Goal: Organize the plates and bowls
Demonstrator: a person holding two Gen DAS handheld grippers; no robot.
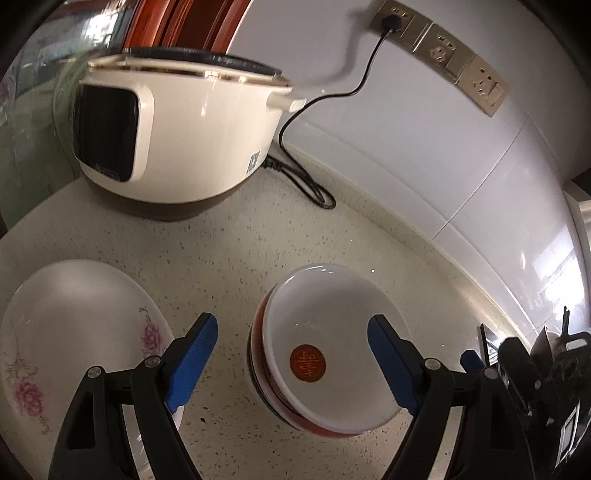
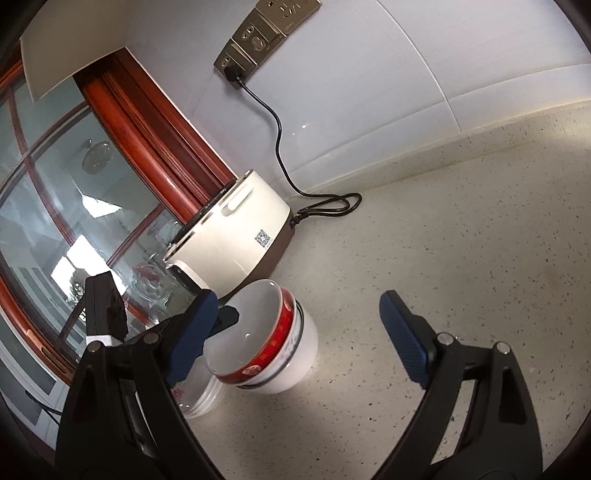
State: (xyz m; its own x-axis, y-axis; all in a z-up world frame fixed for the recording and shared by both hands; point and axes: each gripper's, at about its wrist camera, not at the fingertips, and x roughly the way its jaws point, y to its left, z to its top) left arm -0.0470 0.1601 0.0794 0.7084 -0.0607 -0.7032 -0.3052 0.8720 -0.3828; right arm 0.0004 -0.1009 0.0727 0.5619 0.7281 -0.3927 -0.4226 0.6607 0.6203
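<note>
1. The left gripper [image 1: 291, 354] stands wide open and holds nothing; its blue pads flank the bowl stack [image 1: 325, 350], one pad left of the stack and clear of it, the other overlapping the top bowl's far rim in the picture, though contact cannot be told
2. The right gripper [image 2: 295, 339] is also wide open and empty, its jaws spread with the same bowl stack [image 2: 266, 339] sitting low between them, nearer its left pad
3. The stack is nested: a white bowl with a red seal inside, on a red-banded bowl, on a white one, and it leans slightly
4. Just left of the stack lies a flowered plate [image 1: 74, 332], apparently on top of other plates in the right wrist view
5. Risks, as a judgement: closing on the top bowl's rim alone could lift it off and leave the rest; the tilted stack could slide or tip if nudged sideways; the two grippers are close and could collide; the glazed rims look slippery
6. The worktop [image 1: 229, 243] is pale speckled stone; a cream rice cooker [image 1: 177, 129] stands behind, its black cord [image 1: 332, 92] running to a wall socket [image 1: 391, 22]
7. White wall tiles back the worktop, with a red-framed glass door [image 2: 92, 177] beside the cooker
</note>
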